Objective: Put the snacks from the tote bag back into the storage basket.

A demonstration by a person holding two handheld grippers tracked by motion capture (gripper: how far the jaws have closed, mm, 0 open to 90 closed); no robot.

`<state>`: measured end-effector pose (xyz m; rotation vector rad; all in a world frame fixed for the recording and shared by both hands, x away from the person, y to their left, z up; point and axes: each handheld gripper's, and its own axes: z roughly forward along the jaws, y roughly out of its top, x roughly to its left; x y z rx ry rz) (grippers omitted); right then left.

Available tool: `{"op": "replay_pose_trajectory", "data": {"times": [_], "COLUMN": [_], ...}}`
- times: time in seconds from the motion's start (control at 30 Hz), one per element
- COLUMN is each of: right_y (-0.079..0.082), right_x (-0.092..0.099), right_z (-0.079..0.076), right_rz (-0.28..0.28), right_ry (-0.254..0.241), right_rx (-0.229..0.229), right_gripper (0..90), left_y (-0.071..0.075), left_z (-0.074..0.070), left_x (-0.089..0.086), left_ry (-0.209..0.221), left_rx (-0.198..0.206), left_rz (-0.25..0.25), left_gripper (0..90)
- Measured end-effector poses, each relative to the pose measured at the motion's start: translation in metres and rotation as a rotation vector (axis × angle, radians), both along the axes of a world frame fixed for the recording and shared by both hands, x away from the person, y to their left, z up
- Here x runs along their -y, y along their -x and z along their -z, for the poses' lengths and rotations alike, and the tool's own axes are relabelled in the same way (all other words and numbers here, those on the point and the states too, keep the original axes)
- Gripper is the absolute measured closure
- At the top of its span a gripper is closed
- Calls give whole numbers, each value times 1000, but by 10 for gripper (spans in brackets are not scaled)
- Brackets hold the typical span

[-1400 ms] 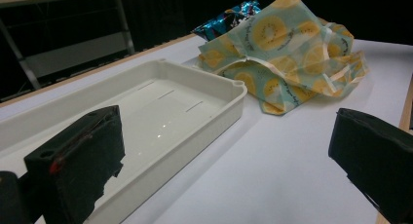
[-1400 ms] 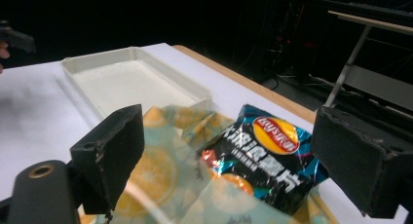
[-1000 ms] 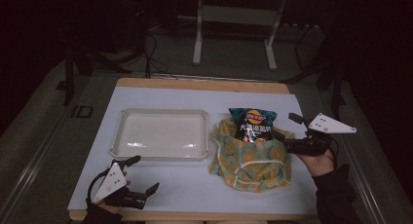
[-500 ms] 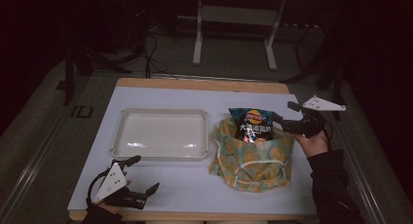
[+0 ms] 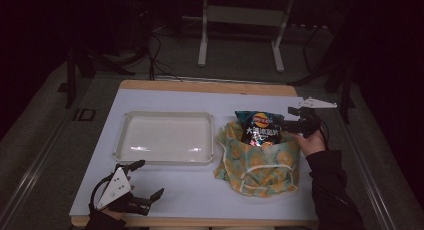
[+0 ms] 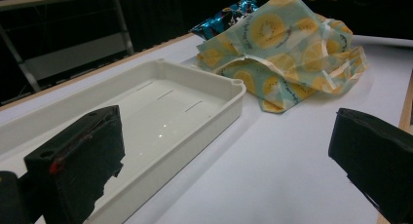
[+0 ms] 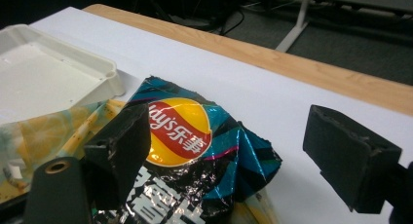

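Table (image 5: 165, 200) white, wood-edged; dark room behind.

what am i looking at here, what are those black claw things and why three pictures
A person sits at a table holding a two-jaw gripper in each hand. The high view looks down from above; the other two come from a camera riding on each gripper, so the black blocks at the bottom are its own jaws. On the table lie an empty white tray, a fruit-print cloth bag and a chip bag sticking out of it. The left gripper rests open near the tray, holding nothing. The right gripper is open at the chip bag, one jaw either side of its top edge, not closed on it.
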<state>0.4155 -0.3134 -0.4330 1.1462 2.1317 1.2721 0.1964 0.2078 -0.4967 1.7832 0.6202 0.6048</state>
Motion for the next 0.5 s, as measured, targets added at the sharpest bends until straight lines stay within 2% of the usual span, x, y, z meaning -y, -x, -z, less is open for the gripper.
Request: {"op": "replay_pose_trajectory", "data": {"times": [0.1,0.3,0.5], "right_y": [-7,-21,-29], "right_x": [0,2,3], "right_z": [6,18,29], "right_rz": [1,27,20], "right_ry": [-11,1,4], "right_rx": [-22,-64,-118], "right_gripper": [175,175,177], "left_y": [0,0,0], "left_z": [0,1,1], "left_x": [0,1,1], "left_ry": [-3,-12,-11], "left_rx": [0,1,-1], "left_rz": [0,6,7], "left_gripper": [2,3,3]}}
